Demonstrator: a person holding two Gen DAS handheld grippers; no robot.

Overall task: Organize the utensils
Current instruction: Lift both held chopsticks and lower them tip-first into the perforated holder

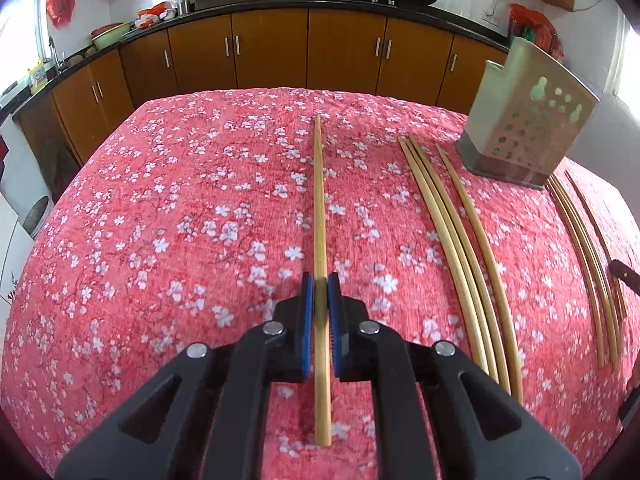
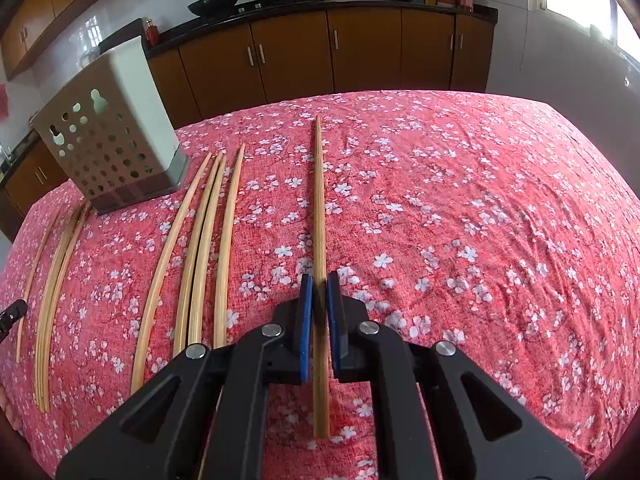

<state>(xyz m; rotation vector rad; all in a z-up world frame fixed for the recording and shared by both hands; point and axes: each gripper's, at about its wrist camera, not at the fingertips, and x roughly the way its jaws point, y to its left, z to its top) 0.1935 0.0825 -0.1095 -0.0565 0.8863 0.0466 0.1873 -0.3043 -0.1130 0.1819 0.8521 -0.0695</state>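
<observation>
Nearest in both wrist views: each pair of jaws is closed on a single chopstick, blue pads pinching the shaft near its thick end. We have the left gripper on the left chopstick and the right gripper on the right chopstick. Whether either stick has left the red floral cloth on the worktop we cannot tell; both run straight ahead toward the far edge.

Step in hand, as we judge it: one chopstick gripped per hand, not yet carried over. Next move calls for lifting each stick, tipping it upright and lowering it through the open top of the perforated holder without catching the rim or toppling it.

Middle distance: the loose chopsticks lie side by side on the cloth between the two grippers, with a second bundle just beyond them.

Further off: the holder stands upright toward the far edge, empty as far as we can see.

View differences: the left view shows the holder at right, a black gripper tip at the right margin, and the sink counter. The right view shows the holder at left, the empty right half of the cloth, and a bright window.
</observation>
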